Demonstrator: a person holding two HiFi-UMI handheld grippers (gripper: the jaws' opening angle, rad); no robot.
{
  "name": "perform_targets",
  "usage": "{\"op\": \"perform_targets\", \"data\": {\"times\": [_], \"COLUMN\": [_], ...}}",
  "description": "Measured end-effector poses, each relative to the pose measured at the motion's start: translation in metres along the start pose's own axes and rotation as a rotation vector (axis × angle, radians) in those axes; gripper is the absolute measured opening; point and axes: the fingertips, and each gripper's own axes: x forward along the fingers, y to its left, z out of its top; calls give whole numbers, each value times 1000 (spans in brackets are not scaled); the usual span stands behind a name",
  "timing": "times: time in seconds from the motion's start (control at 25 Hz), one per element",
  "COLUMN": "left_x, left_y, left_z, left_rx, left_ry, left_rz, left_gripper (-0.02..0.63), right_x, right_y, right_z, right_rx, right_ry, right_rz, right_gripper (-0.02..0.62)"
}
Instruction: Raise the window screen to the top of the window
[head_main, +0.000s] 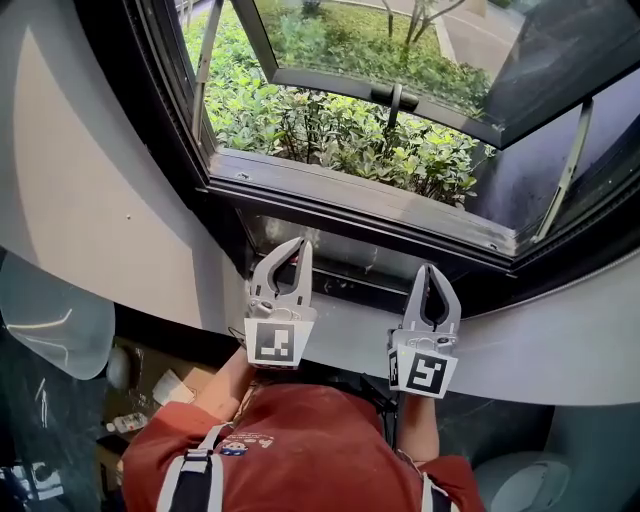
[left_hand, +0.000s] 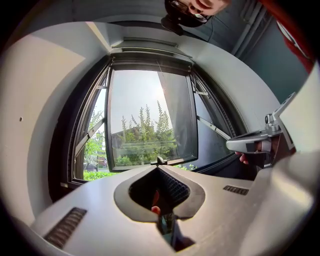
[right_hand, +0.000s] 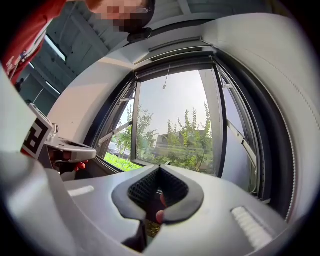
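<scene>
Screen bar (head_main: 355, 287) runs between closed left claw (head_main: 302, 244) and right claw (head_main: 429, 268).

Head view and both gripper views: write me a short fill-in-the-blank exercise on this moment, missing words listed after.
1. The jaws of the left gripper and the right gripper are both ____.
2. The window sash above the shrubs is not closed but ____.
3. The person's shirt is ____ in colour.
Missing words: shut; open; red.
</scene>
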Motion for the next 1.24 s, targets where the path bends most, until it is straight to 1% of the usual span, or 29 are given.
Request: {"op": "perform_targets", "data": {"times": [0.64, 1.04, 1.24], "left_x": [3, 2, 6], "left_y": [8, 15, 20], "left_z": [10, 17, 21], "left_rx": [-34, -46, -44], "left_ry": [-50, -53, -56], "left_rz": [-7, -2, 11], "left_gripper": [6, 6, 6], "right_x": [10, 13, 21], "right_y": [10, 10, 8], "right_z": [12, 18, 24], "right_rx": [-33, -34, -46], "right_ry": [-15, -30, -61], "right_rz": [20, 13, 12], "right_gripper": [9, 9, 9]}}
